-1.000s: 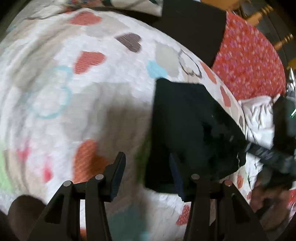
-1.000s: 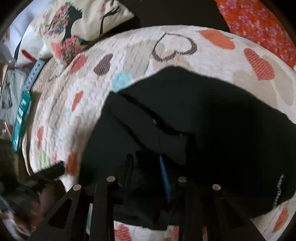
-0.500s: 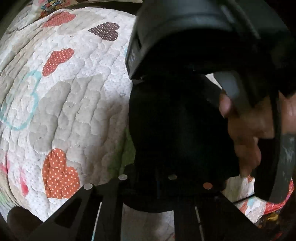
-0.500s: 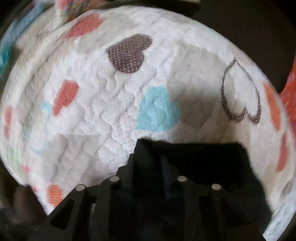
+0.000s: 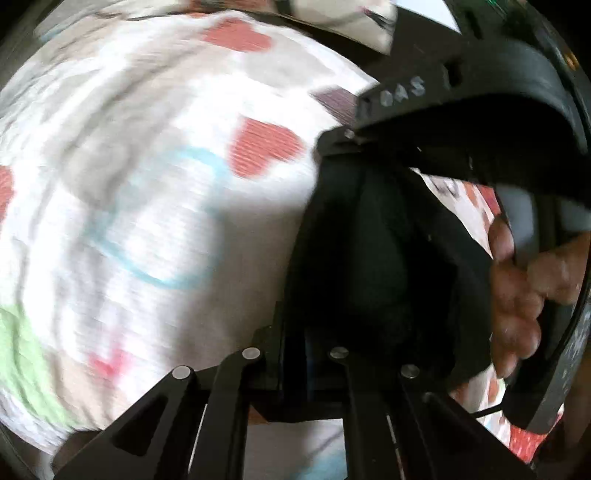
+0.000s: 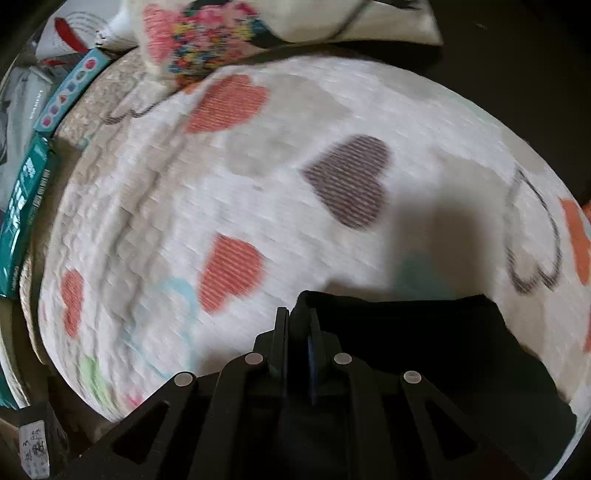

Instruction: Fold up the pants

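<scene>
- Both views are smeared by motion, so the quilt [image 6: 258, 192] and its heart pattern look streaky, and the edges of the pants [image 5: 373, 258] are soft.
- In the left wrist view the right hand-held gripper's body fills the upper right and hides the far part of the pants; the person's right hand [image 5: 524, 295] is cut off at the frame edge.
- The pants are so dark that folds and layers are hard to make out.
- The left hand-held gripper [image 5: 295, 363] is clenched on the near edge of the pants, fingers close together with cloth between them.
- The right hand-held gripper [image 6: 297, 332] is likewise clamped on an upper corner of the pants [image 6: 424, 350], its fingers nearly together.
- The pants hang bunched between the two grippers over the bed's quilt.
- A printed pillow [image 6: 266, 26] lies at the far end of the bed.
</scene>
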Demonstrator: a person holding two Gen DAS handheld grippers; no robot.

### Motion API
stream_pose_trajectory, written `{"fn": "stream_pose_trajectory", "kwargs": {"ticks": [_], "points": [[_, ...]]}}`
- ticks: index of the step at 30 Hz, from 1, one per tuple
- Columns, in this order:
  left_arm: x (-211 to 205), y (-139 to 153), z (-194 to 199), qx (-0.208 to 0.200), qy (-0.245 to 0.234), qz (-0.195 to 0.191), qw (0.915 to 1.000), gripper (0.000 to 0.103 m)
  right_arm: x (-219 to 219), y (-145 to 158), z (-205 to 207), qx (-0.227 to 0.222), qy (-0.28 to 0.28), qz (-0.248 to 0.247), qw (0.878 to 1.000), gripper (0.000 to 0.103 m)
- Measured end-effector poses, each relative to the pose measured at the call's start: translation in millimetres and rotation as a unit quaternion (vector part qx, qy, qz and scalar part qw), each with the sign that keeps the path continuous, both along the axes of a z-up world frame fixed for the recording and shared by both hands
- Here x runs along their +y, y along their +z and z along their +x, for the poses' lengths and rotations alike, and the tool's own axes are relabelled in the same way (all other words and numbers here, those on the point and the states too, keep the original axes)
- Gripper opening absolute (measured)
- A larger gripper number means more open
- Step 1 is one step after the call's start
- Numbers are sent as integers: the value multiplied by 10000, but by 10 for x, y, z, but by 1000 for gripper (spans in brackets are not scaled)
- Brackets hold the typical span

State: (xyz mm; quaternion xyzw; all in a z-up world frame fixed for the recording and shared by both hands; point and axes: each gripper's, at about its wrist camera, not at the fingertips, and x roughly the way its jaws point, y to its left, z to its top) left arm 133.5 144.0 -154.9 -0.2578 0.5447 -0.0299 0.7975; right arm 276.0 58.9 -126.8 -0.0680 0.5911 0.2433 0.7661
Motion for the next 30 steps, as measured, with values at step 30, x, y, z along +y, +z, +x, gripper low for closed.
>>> {"fn": "stream_pose_trajectory", "kwargs": {"ticks": [30], "points": [[75, 529, -795, -452, 621, 808, 9938, 46, -1523, -16, -1286, -1111, -2149, 3, 9703, 33]]}}
